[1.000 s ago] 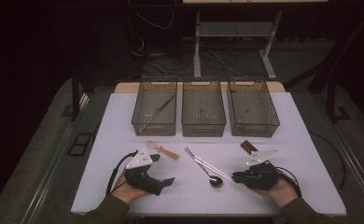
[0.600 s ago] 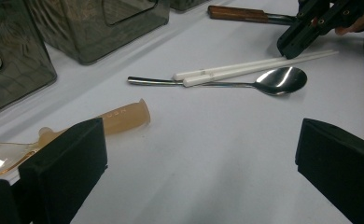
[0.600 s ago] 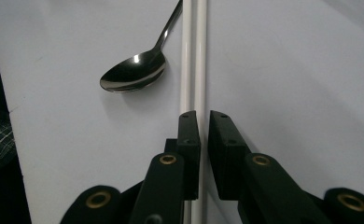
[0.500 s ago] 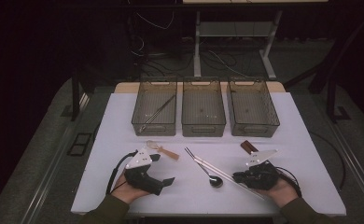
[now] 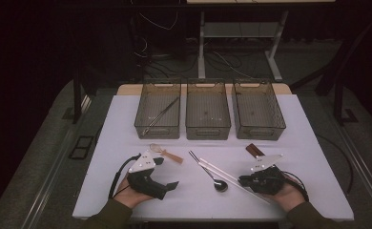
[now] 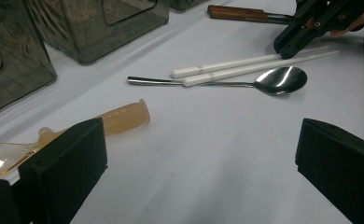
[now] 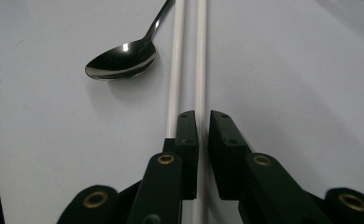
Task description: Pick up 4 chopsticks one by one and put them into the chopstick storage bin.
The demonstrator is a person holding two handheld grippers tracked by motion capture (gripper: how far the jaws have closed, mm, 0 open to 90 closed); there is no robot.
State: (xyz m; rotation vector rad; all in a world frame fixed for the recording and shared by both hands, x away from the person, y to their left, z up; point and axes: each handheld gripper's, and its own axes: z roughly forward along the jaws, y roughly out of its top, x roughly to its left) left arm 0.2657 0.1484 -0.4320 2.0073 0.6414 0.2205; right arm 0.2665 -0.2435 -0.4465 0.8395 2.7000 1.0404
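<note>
Two white chopsticks (image 5: 222,172) lie side by side on the white table, crossing the handle of a metal spoon (image 5: 221,185). My right gripper (image 5: 242,180) rests at their near end. In the right gripper view its jaws (image 7: 203,116) stand almost together with one chopstick (image 7: 199,56) pinched between them, the other (image 7: 174,70) passing under the left jaw, and the spoon's bowl (image 7: 122,60) just to the left. My left gripper (image 5: 167,172) lies on the table with its jaws wide open (image 6: 201,140) and nothing between them. A clear plastic spoon with an orange handle (image 6: 122,116) lies by its left jaw.
Three dark see-through bins stand in a row at the back: the left bin (image 5: 141,125) holds thin metal sticks; the middle bin (image 5: 208,131) and right bin (image 5: 260,133) look nearly bare. A brown-handled utensil (image 5: 254,150) lies behind my right gripper.
</note>
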